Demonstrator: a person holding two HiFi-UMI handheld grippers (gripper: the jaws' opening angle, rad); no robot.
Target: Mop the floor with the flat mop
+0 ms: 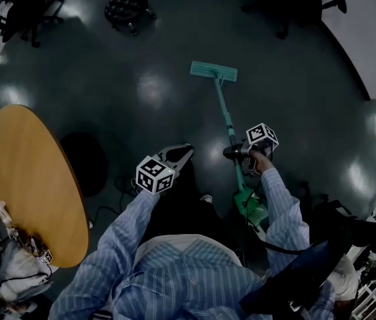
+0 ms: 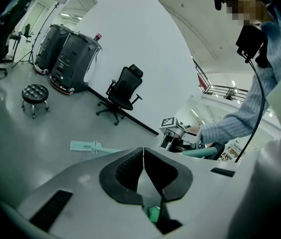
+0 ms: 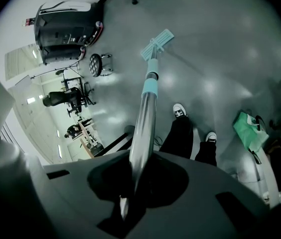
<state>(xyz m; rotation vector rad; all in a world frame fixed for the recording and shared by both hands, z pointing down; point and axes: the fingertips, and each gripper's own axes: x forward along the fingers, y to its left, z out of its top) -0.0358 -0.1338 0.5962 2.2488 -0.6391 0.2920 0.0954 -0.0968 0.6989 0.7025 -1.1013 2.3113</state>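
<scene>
The flat mop has a teal head (image 1: 213, 71) lying flat on the dark floor ahead of me. Its teal and silver handle (image 1: 228, 122) slants back to my right side. My right gripper (image 1: 233, 152) is shut on the handle, and in the right gripper view the silver pole (image 3: 143, 128) runs out from between the jaws to the mop head (image 3: 158, 41). My left gripper (image 1: 185, 151) hangs left of the handle, apart from it, shut with nothing between its jaws. In the left gripper view the left gripper (image 2: 143, 156) points toward the mop head (image 2: 85, 146).
An oval wooden table (image 1: 35, 179) stands at my left with a dark round base (image 1: 85, 162) and cables beside it. A black stool (image 1: 128, 7) and office chairs (image 1: 21, 9) stand farther off. A green bag (image 1: 251, 205) lies by my right foot.
</scene>
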